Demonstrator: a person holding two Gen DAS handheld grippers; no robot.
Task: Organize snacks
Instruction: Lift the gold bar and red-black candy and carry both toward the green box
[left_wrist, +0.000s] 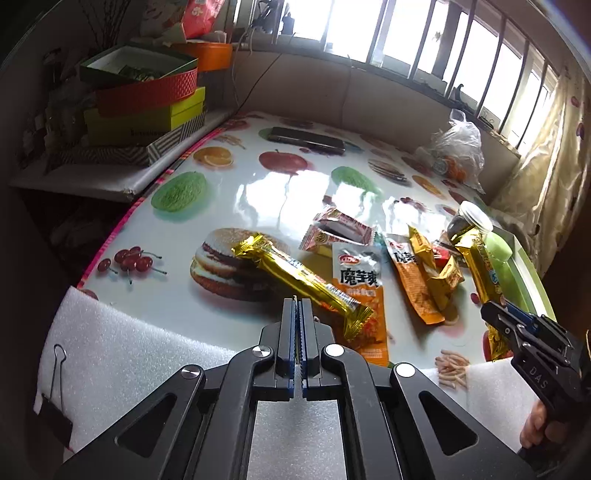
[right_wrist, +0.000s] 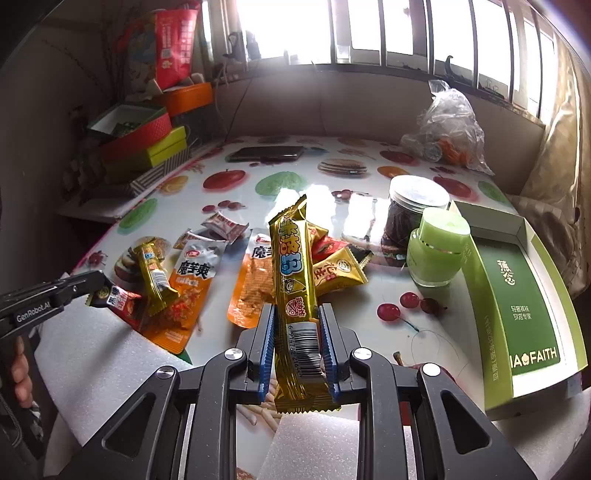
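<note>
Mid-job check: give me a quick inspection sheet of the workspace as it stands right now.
Surface: glossy fruit-print table, white foam sheet at near edge.
Job's things: gold bar held; second gold bar on orange pouch; green box.
Clutter: green jar, clear jar, plastic bag, phone.
Grippers: right gripper clamps bar; left gripper jaws shut, empty.
Cables: thin cable behind table.
Surroundings: stacked boxes, windows.

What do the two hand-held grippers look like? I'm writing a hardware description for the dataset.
Both are matte black, with angular linkage arms joined by round silver pins and blue ribbed pads lining the fingers. The left hand-held gripper carries white "GenRobot.AI" lettering on its side; the right hand-held gripper shows "DAS". Bare fingers grip each handle; no cables or sleeves are visible.
</note>
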